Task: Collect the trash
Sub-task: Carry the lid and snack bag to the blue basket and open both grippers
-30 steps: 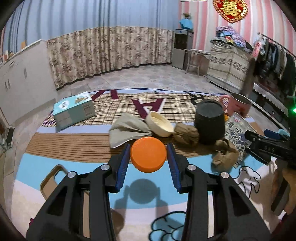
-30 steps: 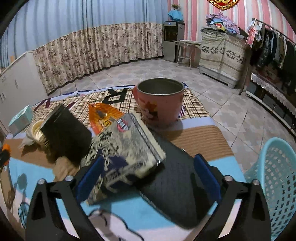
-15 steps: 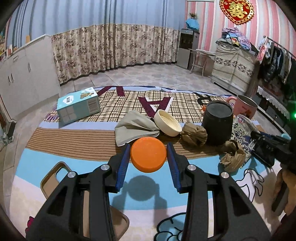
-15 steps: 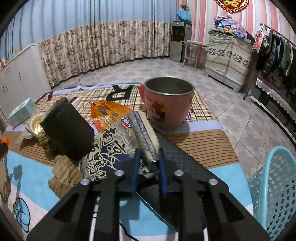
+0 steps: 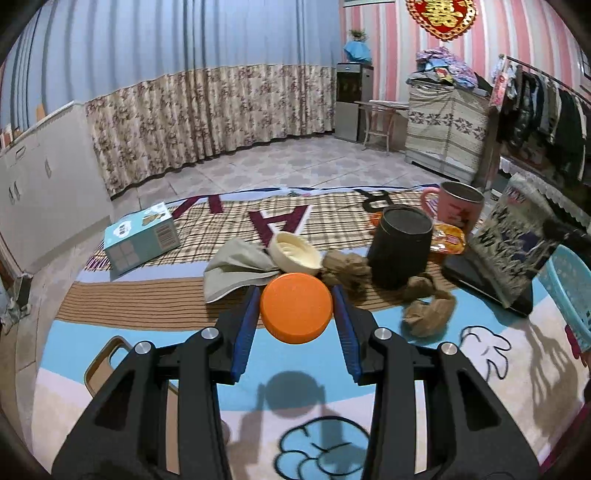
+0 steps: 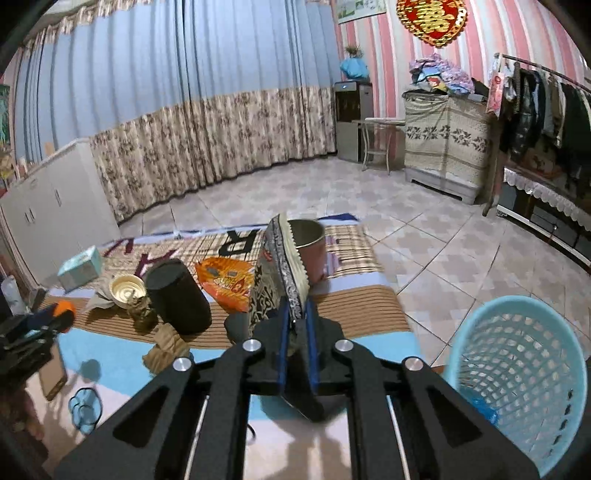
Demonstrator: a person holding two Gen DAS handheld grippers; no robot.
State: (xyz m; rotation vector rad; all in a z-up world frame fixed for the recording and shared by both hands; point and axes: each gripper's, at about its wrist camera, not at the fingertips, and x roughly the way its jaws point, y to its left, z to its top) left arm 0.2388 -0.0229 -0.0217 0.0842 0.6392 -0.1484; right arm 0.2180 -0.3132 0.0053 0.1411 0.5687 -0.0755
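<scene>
Right wrist, snack packet (image 6: pixel 281 273) upright, long axis vertical

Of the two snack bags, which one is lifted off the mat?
The black-and-white snack bag, pinched upright in the right gripper. The orange snack bag lies flat on the mat beside the black cylinder.

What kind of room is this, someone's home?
Most likely a lived-in room of a home: floor-length curtains, a rack of hanging clothes, a red paper ornament on the striped wall, and a cartoon play mat on the tiled floor.
</scene>
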